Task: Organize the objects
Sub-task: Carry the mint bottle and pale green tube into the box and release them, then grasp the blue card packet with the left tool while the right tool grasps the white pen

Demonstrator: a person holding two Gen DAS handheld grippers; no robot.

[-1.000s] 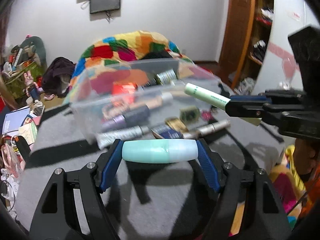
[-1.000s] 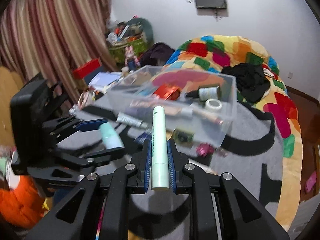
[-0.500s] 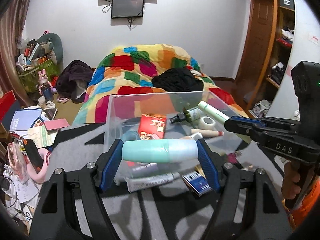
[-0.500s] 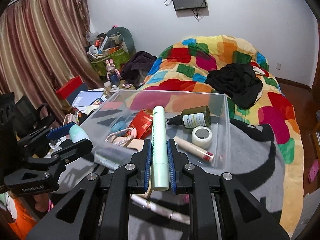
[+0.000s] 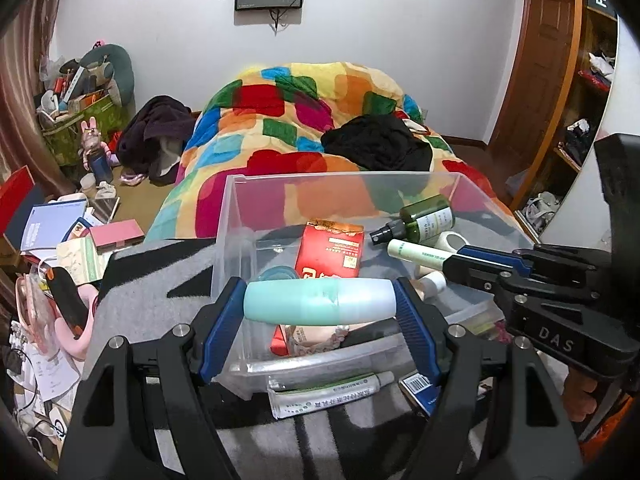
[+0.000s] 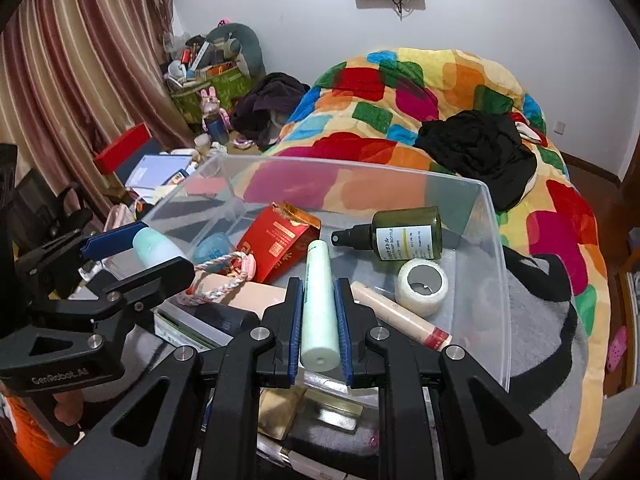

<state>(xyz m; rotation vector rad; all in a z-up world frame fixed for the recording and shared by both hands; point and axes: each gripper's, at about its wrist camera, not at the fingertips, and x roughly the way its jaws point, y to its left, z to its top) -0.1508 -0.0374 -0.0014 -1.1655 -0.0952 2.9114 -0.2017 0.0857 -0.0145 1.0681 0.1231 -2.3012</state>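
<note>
At frame centre, a mint bottle [image 5: 320, 302] is clamped crosswise by the left gripper [image 5: 320, 308] above the clear bin [image 5: 228, 216]. A pale green tube [image 6: 318, 304] is held lengthwise by the right gripper [image 6: 319, 316], over the bin's near edge.

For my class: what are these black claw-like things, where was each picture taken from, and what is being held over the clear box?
No robot here: a person holds a hand-held gripper in each hand, each with a camera looking along its fingers. In the left view, the left hand-held gripper clamps a mint bottle sideways. In the right view, the right hand-held gripper clamps a pale green tube lengthwise. Both hang over a clear plastic bin on a grey blanket. In the bin lie a red box, a green spray bottle and a tape roll.
</note>
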